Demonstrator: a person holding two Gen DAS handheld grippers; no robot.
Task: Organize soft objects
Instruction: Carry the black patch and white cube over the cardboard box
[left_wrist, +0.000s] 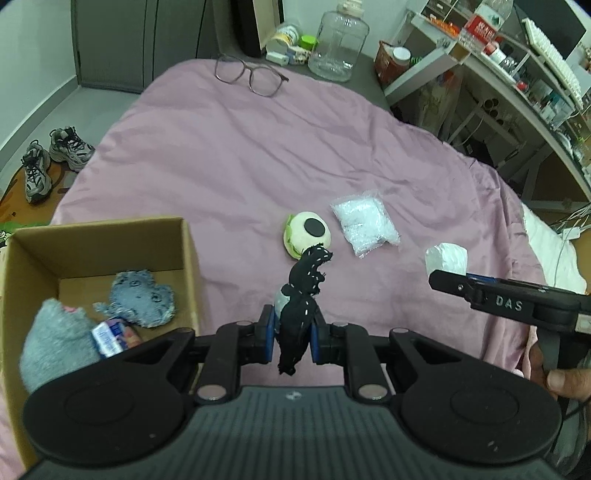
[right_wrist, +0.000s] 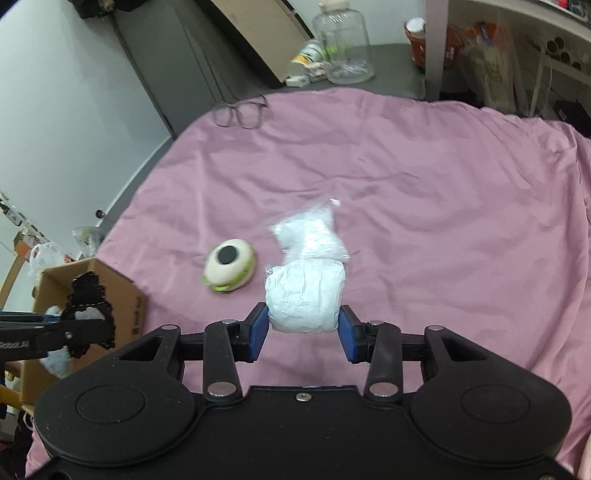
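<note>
My left gripper (left_wrist: 292, 338) pinches a black stitched fabric toy (left_wrist: 301, 295) tight beside the cardboard box (left_wrist: 110, 243); my right gripper (right_wrist: 303, 329) clamps a white crumpled wad (right_wrist: 304, 297).

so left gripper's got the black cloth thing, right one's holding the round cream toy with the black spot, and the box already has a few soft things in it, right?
Not quite. The right gripper is shut on the white wrapped bundle, as the right wrist view shows. The round cream toy still lies on the pink bedcover. The rest holds: the left gripper grips the black cloth, and the box holds soft things.
</note>
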